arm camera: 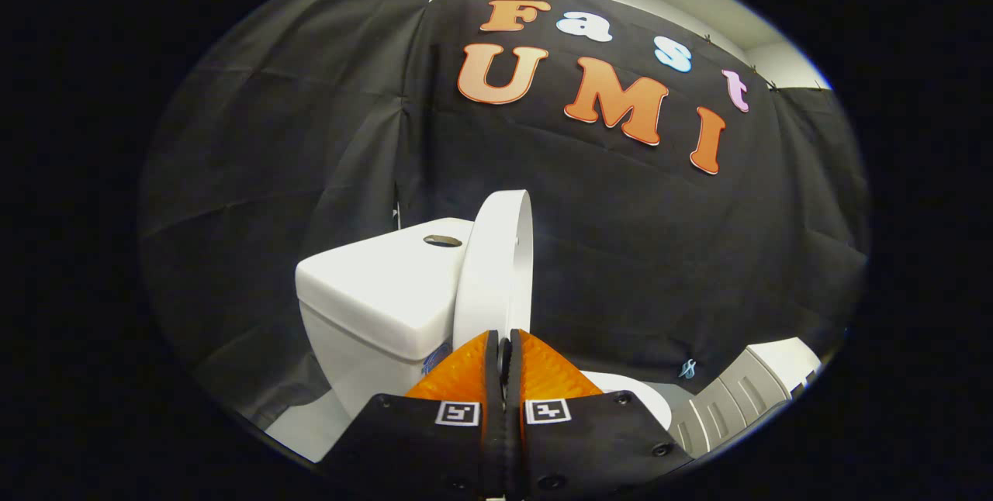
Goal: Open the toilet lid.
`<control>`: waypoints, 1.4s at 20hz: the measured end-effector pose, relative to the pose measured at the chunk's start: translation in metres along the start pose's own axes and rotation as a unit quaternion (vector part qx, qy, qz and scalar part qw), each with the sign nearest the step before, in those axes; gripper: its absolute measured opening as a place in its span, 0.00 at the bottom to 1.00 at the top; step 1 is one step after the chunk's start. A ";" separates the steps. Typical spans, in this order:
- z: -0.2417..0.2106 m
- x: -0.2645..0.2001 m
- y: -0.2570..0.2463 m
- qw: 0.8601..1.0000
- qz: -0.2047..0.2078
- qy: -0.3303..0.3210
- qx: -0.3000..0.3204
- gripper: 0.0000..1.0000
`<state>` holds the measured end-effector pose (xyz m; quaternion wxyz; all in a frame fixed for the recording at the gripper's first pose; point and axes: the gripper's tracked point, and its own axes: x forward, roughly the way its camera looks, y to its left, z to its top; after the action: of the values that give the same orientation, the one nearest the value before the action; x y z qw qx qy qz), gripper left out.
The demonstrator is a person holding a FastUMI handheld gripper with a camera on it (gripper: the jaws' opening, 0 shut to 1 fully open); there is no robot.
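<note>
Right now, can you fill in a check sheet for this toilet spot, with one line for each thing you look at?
Surface: pale floor beside the toilet base.
Job's things: toilet lid raised, standing nearly upright, edge-on beside the tank; seat rim just beyond the fingers.
Clutter: a grey ribbed object beyond the seat; cannot tell what it is.
Grippers: gripper closed, fingers together at the lid's lower edge; whether they pinch it cannot be told.
Cables: nothing seen.
Surroundings: black cloth wall behind the toilet.
</note>
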<state>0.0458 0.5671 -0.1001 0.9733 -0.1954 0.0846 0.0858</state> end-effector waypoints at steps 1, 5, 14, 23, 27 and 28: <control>-0.001 0.001 -0.001 1.000 -0.004 0.000 -0.002 0.08; -0.001 0.001 -0.007 1.000 0.005 -0.001 0.029 0.08; -0.002 -0.003 -0.002 0.999 0.035 0.008 0.035 0.20; 0.019 -0.016 -0.018 0.993 0.084 -0.026 0.080 0.74; 0.027 -0.025 -0.057 0.990 0.087 -0.046 0.102 0.85; 0.028 -0.027 -0.072 0.990 0.081 -0.054 0.102 0.85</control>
<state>0.0377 0.5088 -0.0427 0.9812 -0.0828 0.0552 0.1656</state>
